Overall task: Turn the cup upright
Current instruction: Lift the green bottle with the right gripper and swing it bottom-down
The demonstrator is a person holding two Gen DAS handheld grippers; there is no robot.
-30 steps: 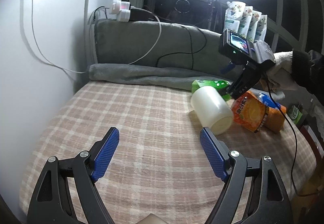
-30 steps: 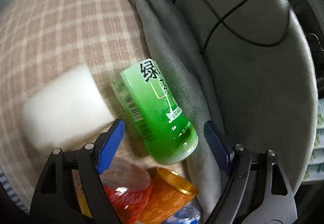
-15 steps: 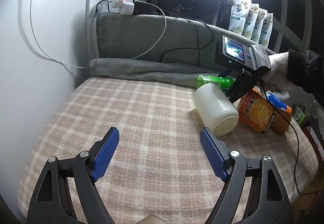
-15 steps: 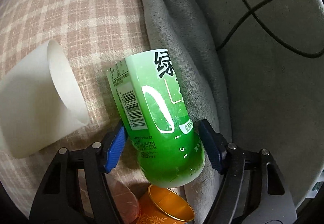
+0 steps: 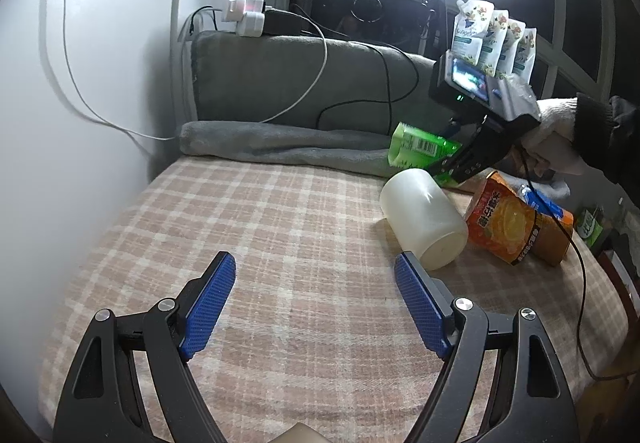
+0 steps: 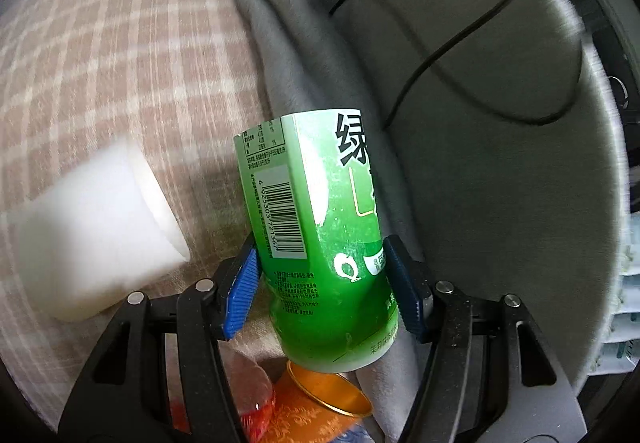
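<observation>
A green cup point(image 6: 320, 235) with a barcode and Chinese print is clamped between the blue pads of my right gripper point(image 6: 324, 275), tilted and lifted off the bed; it also shows in the left wrist view point(image 5: 420, 149). A white cup point(image 5: 424, 219) lies on its side on the plaid blanket, beside the green one; it is blurred in the right wrist view point(image 6: 92, 243). My left gripper point(image 5: 316, 303) is open and empty above the blanket, short of the white cup.
An orange cup point(image 5: 516, 223) lies on its side to the right of the white one, with a blue item behind it. A grey rolled blanket point(image 5: 280, 147) and grey cushion with cables border the back. A white wall stands at the left.
My right gripper has closed on the green cup and raised it off the blanket, tilting it more upright. The left gripper has hardly moved.
</observation>
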